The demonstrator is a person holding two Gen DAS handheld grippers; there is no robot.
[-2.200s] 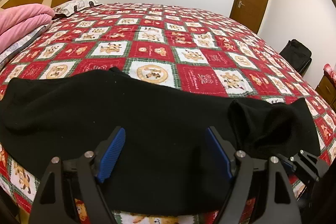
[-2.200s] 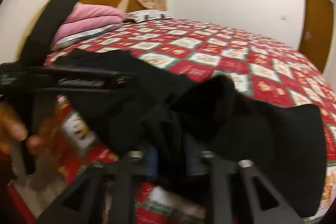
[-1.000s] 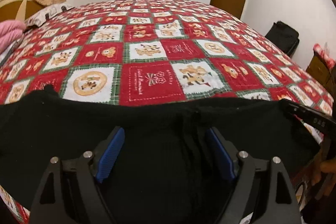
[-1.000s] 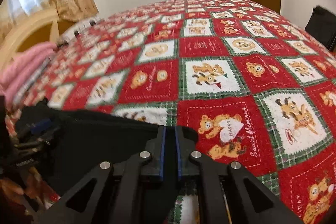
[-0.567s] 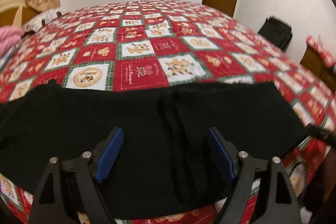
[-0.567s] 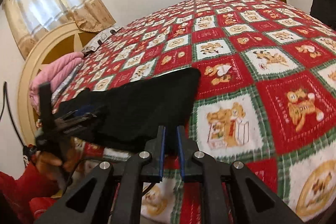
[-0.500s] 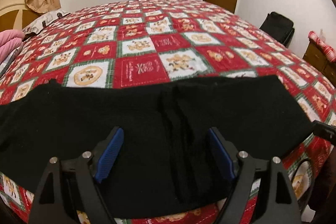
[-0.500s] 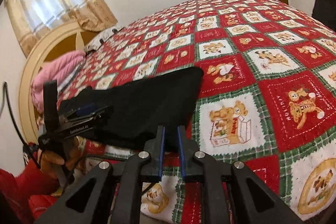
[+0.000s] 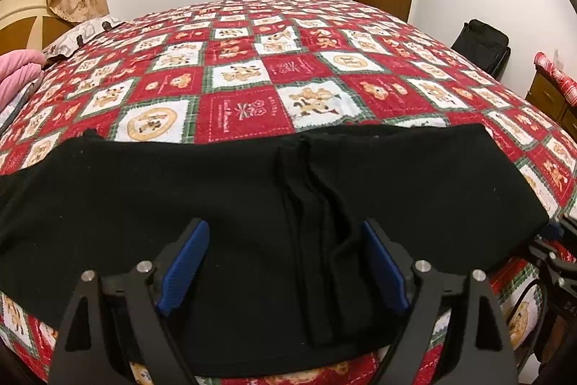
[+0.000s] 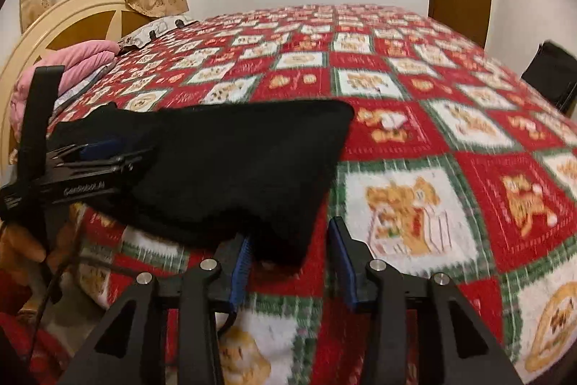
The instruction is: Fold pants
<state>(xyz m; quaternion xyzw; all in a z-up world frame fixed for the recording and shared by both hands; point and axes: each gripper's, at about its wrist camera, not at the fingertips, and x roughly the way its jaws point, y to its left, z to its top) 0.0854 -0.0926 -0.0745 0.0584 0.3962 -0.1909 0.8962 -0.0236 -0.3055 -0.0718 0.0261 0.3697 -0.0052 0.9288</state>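
The black pants (image 9: 223,204) lie spread flat across the near edge of the bed (image 9: 288,67), stretched sideways along the mattress edge over a red, white and green patchwork quilt (image 9: 245,110) printed with teddy bears. The fabric is a matte, slightly fuzzy black with a few specks of lint. Most of it lies smooth, but a bundle of lengthwise folds and ridges runs through the middle, from the far hem down toward the near edge. The far edge is fairly straight; at the left end a small corner sticks up.

The left tool (image 9: 285,262) hovers over the middle of the pants with its blue-padded jaws spread wide and nothing between them; the ridged folds sit just inside its right pad.

From the right wrist view, the end of the pants (image 10: 234,168) tapers to a rounded corner lying on the quilt. The right tool (image 10: 288,262) is released, jaws apart, right at the near lower corner of the cloth. That view is blurred, so it is hard to say whether the left pad touches the fabric.

Pink bedding (image 10: 72,67) is piled by the cream headboard (image 10: 72,13).
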